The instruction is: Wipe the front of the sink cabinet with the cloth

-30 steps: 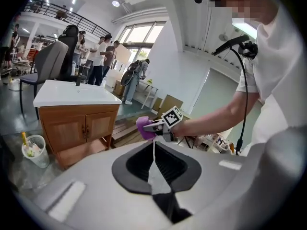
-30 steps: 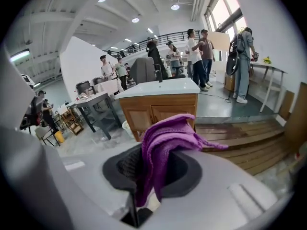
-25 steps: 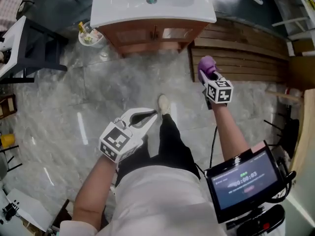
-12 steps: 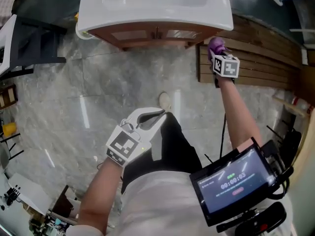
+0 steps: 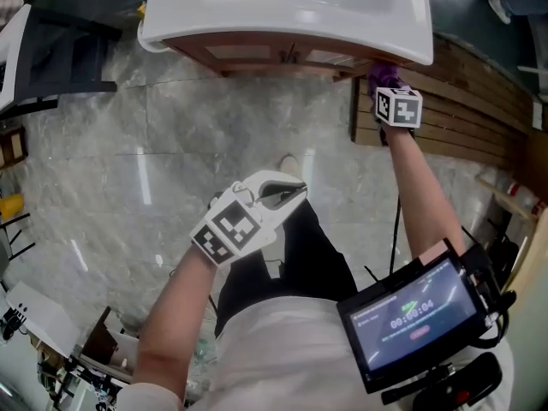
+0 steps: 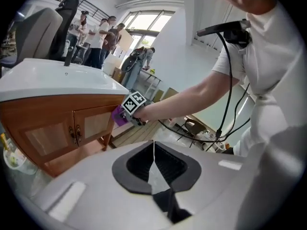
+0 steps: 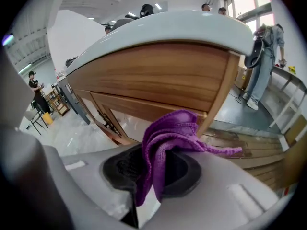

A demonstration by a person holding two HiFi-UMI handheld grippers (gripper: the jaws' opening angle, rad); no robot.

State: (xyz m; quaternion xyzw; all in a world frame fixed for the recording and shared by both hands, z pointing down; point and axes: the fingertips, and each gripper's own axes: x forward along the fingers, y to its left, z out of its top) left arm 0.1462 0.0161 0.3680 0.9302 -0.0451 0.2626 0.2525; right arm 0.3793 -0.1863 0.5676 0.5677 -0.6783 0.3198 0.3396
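While right tool (image 7: 154, 172) grips the purple cloth (image 7: 172, 128) close to the sink cabinet's (image 7: 158, 75) front right corner, left tool (image 6: 154, 153) hangs back, clenched and empty.

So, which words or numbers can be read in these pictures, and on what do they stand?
"00:00:04", as far as I can tell, on the screen.
Other lines on that screen: too blurred to read.
The square markers show patterns only, no letters.
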